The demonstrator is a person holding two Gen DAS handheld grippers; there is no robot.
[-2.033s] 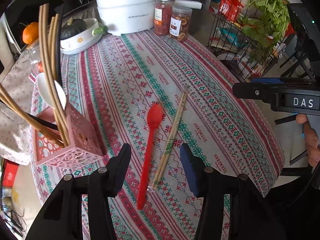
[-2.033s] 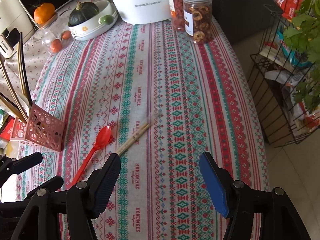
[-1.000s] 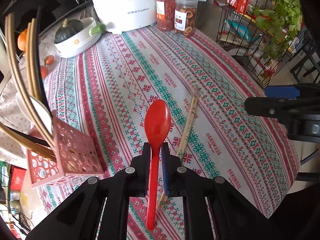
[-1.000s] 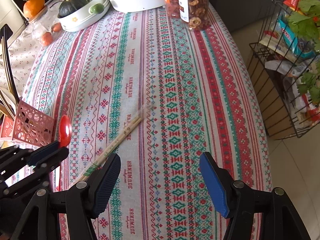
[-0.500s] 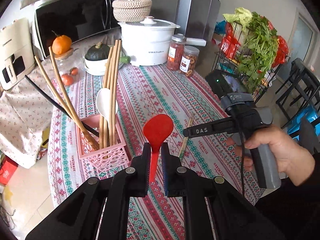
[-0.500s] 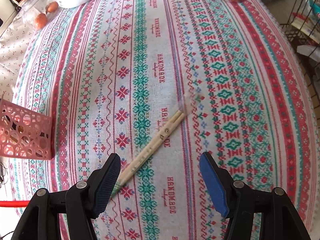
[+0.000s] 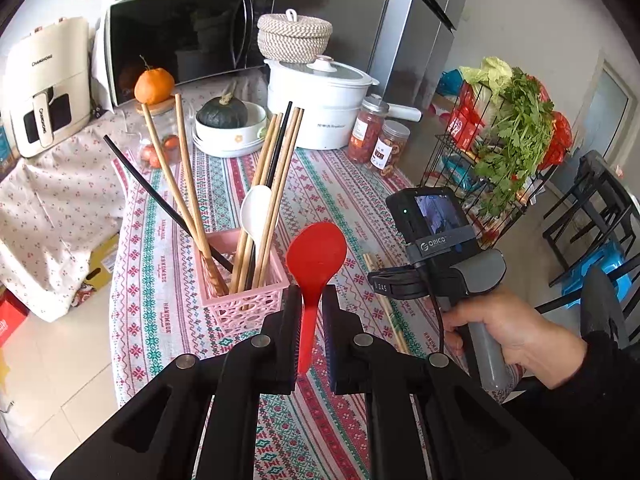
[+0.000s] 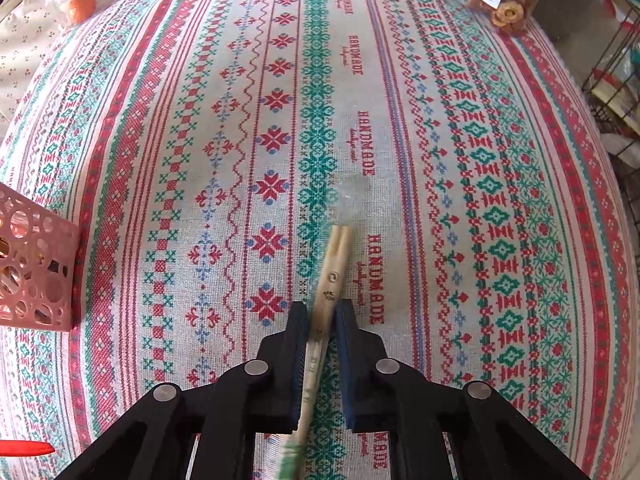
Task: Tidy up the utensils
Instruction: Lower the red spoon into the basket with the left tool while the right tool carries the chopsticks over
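Note:
My left gripper [image 7: 311,300] is shut on the handle of a red plastic spoon [image 7: 316,256], held upright above the table, just right of the pink lattice utensil holder [image 7: 244,300]. The holder contains several wooden and black chopsticks and a white spoon [image 7: 256,210]. My right gripper [image 8: 322,312] is down at the tablecloth, its jaws closed around a wrapped pair of pale wooden chopsticks [image 8: 334,264] lying on the cloth. The holder's corner [image 8: 36,264] shows at the left of the right wrist view, and the spoon's handle tip [image 8: 28,449] at the lower left.
On the far side of the patterned tablecloth [image 8: 240,100] stand a white pot [image 7: 320,108], two jars [image 7: 380,140], a bowl with a dark squash [image 7: 228,124] and small tomatoes [image 8: 82,0]. A wire rack of greens [image 7: 508,140] stands right of the table.
My left gripper has raised the red spoon from the table and brought it close to the pink holder. My right gripper has come down and closed on the wrapped chopsticks.

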